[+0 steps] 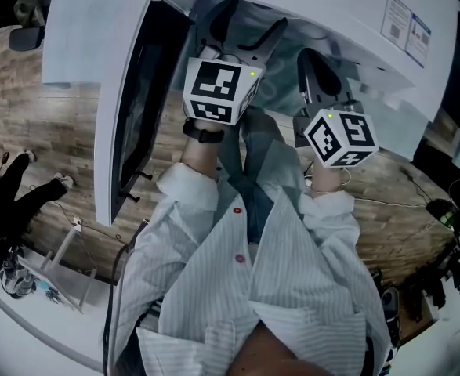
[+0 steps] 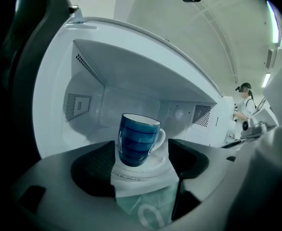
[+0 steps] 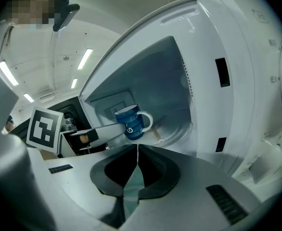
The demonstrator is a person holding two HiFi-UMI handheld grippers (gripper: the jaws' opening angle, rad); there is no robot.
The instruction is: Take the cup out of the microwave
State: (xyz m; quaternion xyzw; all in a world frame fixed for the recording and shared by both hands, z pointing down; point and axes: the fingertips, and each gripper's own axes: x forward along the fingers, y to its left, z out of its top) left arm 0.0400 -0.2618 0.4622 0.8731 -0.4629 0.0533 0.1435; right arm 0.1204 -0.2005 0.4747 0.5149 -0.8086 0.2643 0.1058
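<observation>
Two, left tongs (image 2: 143,148) wide, right tongs (image 3: 137,147) closed

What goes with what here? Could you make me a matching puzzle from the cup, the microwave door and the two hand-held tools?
1. cup
2. microwave door
3. left tool
4. right tool

a. jaws together
b. swung open
c. jaws apart
d. blue, standing inside the microwave

Pairs: 1-d, 2-b, 3-c, 4-a
</observation>
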